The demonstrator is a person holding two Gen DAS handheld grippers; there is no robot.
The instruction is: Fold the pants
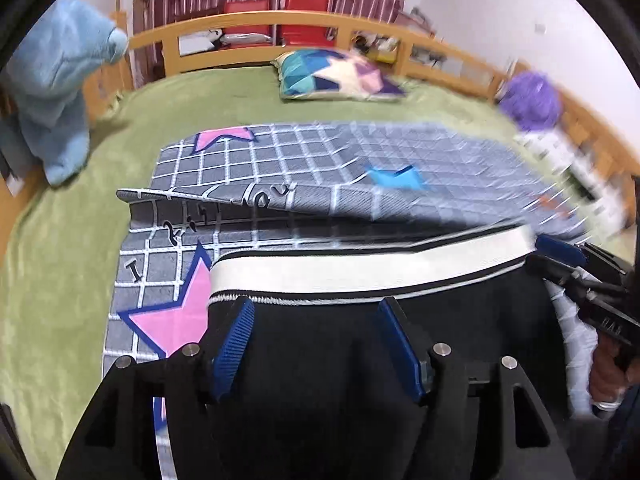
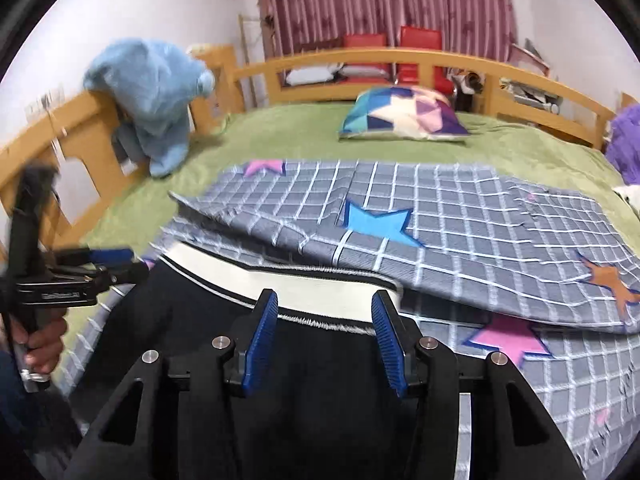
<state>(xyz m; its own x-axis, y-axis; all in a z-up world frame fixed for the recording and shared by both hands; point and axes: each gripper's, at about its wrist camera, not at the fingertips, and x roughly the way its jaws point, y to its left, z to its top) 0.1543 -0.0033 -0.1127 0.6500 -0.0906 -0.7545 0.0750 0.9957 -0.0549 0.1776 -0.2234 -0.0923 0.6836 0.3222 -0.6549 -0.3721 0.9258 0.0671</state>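
Observation:
Black pants (image 1: 320, 344) with a white waistband (image 1: 360, 268) lie flat on a grey checked quilt on the bed. My left gripper (image 1: 316, 312) is open, its blue pads hovering just over the left part of the waistband. My right gripper (image 2: 325, 304) is open over the right part of the waistband (image 2: 320, 292), the black pants (image 2: 320, 360) below it. Each gripper shows in the other's view: the right one at the right edge (image 1: 568, 264), the left one at the left edge (image 2: 108, 264), each held by a hand.
The grey checked quilt (image 2: 460, 220) with coloured stars is folded back beyond the waistband on a green bedsheet (image 2: 280, 132). A patterned pillow (image 2: 404, 114), a blue plush toy (image 2: 156, 96), a purple object (image 1: 532, 100) and a wooden bed rail (image 2: 360, 60) lie further off.

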